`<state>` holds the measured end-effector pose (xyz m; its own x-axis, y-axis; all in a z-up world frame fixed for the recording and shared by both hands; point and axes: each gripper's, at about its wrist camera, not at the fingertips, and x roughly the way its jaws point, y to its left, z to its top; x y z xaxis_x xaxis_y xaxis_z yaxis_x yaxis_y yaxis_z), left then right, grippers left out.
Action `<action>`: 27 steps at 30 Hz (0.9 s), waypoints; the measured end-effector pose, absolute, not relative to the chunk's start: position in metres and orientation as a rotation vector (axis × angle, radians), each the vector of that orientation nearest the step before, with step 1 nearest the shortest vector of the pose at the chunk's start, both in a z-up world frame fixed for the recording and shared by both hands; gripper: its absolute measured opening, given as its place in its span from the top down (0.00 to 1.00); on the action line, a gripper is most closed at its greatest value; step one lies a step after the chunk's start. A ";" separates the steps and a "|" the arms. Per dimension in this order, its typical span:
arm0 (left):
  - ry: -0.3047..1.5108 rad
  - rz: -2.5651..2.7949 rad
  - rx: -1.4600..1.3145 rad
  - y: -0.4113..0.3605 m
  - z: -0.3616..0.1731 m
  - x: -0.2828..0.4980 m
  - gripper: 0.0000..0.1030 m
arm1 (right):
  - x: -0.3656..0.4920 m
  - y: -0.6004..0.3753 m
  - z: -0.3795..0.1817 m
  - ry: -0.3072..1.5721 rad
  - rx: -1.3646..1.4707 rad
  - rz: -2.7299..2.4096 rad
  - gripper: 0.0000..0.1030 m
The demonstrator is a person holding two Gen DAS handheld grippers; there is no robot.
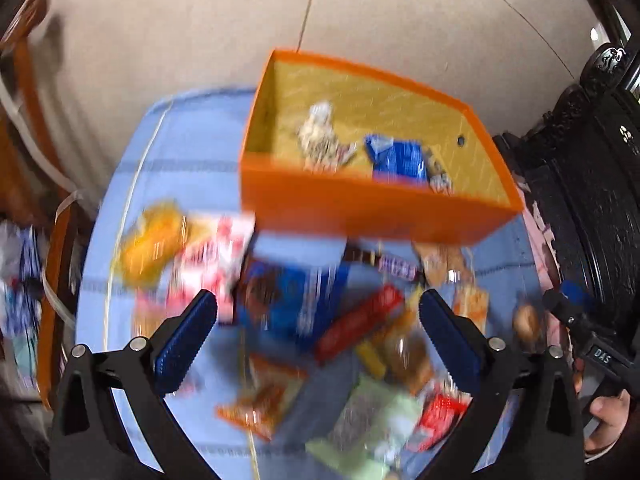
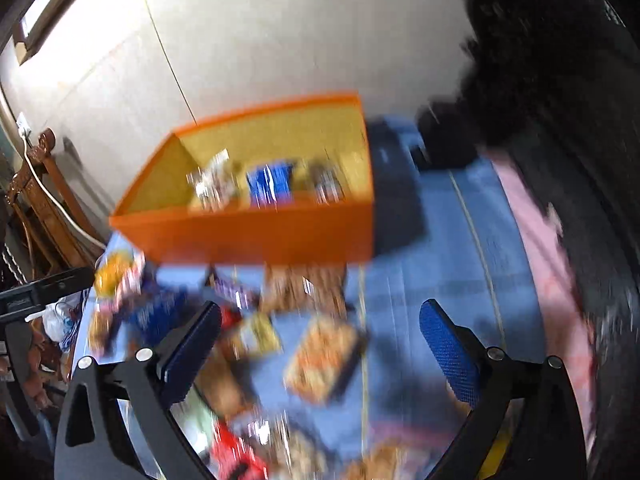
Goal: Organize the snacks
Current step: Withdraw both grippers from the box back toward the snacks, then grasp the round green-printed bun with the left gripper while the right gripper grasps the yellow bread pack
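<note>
An orange box (image 1: pixel 360 212) with a yellow inside stands on the blue cloth at the far side; it holds a pale snack pack (image 1: pixel 320 136) and a blue pack (image 1: pixel 396 156). It also shows in the right wrist view (image 2: pixel 256 236). My left gripper (image 1: pixel 318 316) is open and empty above a blue snack pack (image 1: pixel 280 296) and a red bar (image 1: pixel 360 320). My right gripper (image 2: pixel 320 328) is open and empty above an orange-brown pack (image 2: pixel 324 356). Both views are blurred by motion.
Many loose snacks lie on the blue tablecloth (image 1: pixel 192 152): a yellow bag (image 1: pixel 152 240), a red-white pack (image 1: pixel 216 260), a green pack (image 1: pixel 368 428). Dark carved furniture (image 1: pixel 592 160) stands right, a wooden chair (image 2: pixel 40 184) left. The other gripper's handle (image 1: pixel 592 344) shows at right.
</note>
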<state>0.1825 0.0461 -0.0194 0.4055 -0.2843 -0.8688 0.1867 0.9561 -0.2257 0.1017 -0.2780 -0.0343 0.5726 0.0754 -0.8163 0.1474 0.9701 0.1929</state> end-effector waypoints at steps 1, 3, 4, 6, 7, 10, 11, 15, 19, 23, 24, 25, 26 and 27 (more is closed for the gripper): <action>1.127 -0.296 -0.109 0.049 -0.024 0.171 0.04 | 0.091 -0.279 -0.037 0.967 0.268 -0.037 0.03; 1.159 -0.295 -0.119 0.055 -0.036 0.146 0.04 | 0.072 -0.278 -0.044 0.985 0.269 -0.042 0.03; 1.189 -0.302 -0.120 0.056 -0.043 0.136 0.04 | 0.062 -0.277 -0.050 1.010 0.271 -0.036 0.03; 1.251 -0.328 -0.082 0.053 -0.057 0.118 0.04 | 0.046 -0.273 -0.060 1.044 0.287 -0.014 0.03; 1.263 -0.330 -0.053 0.051 -0.061 0.111 0.04 | 0.042 -0.269 -0.062 1.053 0.286 -0.005 0.03; 1.269 -0.334 0.041 0.045 -0.073 0.083 0.04 | 0.024 -0.251 -0.072 1.103 0.255 0.067 0.03; 1.278 -0.344 0.051 0.045 -0.075 0.076 0.04 | 0.021 -0.245 -0.074 1.114 0.241 0.082 0.03; 1.324 -0.388 0.064 0.039 -0.087 0.046 0.04 | 0.002 -0.234 -0.079 1.138 0.190 0.077 0.03; 1.361 -0.416 0.075 0.027 -0.098 0.024 0.04 | -0.014 -0.248 -0.082 1.159 0.194 0.028 0.03; 1.414 -0.432 0.078 0.011 -0.116 0.008 0.04 | -0.029 -0.268 -0.082 1.161 0.228 -0.010 0.03; 1.416 -0.436 0.080 0.008 -0.118 0.005 0.04 | -0.031 -0.271 -0.082 1.160 0.232 -0.014 0.03; 1.418 -0.442 0.091 0.003 -0.121 0.002 0.04 | -0.034 -0.275 -0.082 1.161 0.236 -0.018 0.03; 1.418 -0.448 0.106 -0.001 -0.124 -0.001 0.04 | -0.037 -0.278 -0.083 1.163 0.235 -0.025 0.03; 1.416 -0.443 0.136 -0.006 -0.128 -0.003 0.04 | -0.040 -0.281 -0.083 1.165 0.231 -0.036 0.03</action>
<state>-0.0030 -0.0058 -0.1276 0.0887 -0.2166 -0.9722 0.3760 0.9111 -0.1687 -0.0404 -0.2814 -0.0831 0.3971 0.0917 -0.9132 0.1476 0.9757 0.1622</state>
